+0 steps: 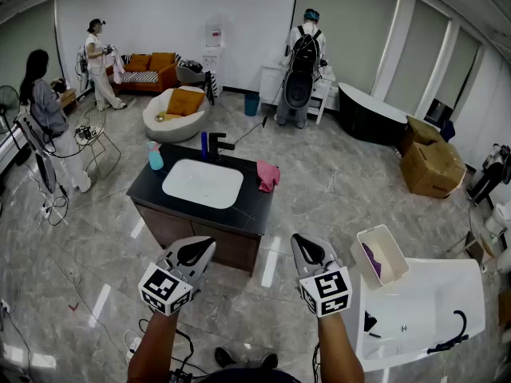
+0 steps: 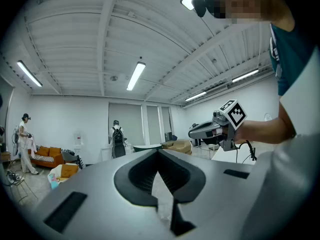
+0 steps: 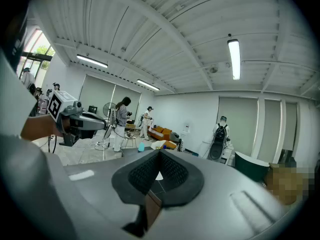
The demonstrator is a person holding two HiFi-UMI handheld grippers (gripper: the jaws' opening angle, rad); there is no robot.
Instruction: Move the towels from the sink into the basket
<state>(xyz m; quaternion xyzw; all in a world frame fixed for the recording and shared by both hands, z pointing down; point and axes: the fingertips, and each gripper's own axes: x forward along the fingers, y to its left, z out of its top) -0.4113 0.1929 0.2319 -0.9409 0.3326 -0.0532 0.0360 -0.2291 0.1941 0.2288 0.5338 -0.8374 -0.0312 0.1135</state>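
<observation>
Towel status: one pink towel (image 1: 268,175) is still outside the basket, so I judge this to be the reach-for-pickup step.

Layout, head view:
- Sink cabinet (image 1: 152,183) with dark counter stands at my 12 o'clock, well apart from both grippers. Its white basin (image 1: 203,183) looks bare, with no cloth that I can see in it.
- White tub (image 1: 423,294) sits at my 4 o'clock.
- Basket (image 1: 397,265), a white bin, rests tilted on the tub's near corner, just beside my right gripper at its 3 o'clock. A purple cloth (image 1: 372,258) lies inside, probably a towel already delivered.
- Pink towel lies bunched on the counter at the basin's 3 o'clock, hanging partly over the counter's right edge. From my right gripper it is at 11 o'clock.

Jaws: left gripper (image 1: 196,252) is closed, nothing between the pads. Right gripper (image 1: 311,252) is the same, closed and empty. Each gripper view shows only floor and room through the slit.

Pose: both forearms come up from 6 o'clock and the grippers are held side by side. They point roughly level toward the cabinet, marker cubes facing up at me. Neither touches anything.

Next move, as I judge it: step toward the cabinet, open the right jaws and come down on the bunched top of the pink towel. Pinch a thick fold so the cloth lifts whole, then carry it to the bin at 3 o'clock. Risk: the hanging part may drag on the counter edge, and the tilted bin may shift if bumped.
</observation>
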